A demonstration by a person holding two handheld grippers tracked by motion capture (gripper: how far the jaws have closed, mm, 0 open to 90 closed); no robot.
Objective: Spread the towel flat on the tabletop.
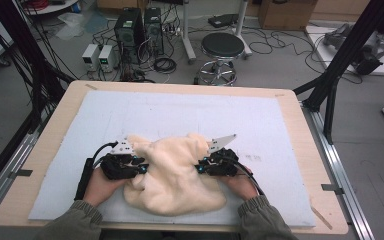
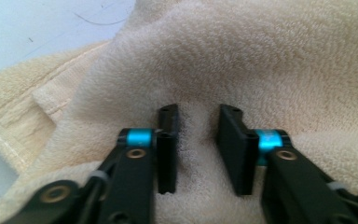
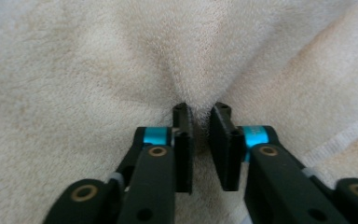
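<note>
The cream towel [image 1: 172,177] is seen bunched in a rumpled heap near the front edge of the desk [image 1: 290,107], on the pale blue mat [image 1: 190,115]; no fold or flat spread is made yet, so nearly all the work is judged to remain. The left gripper [image 2: 196,140] is pressed into the heap's left side, its fingers [image 2: 168,149] narrowed on a ridge of pile. The right gripper [image 3: 200,142] is set at the right side, its fingers [image 3: 182,149] nearly together, a thin fold pinched between them.
</note>
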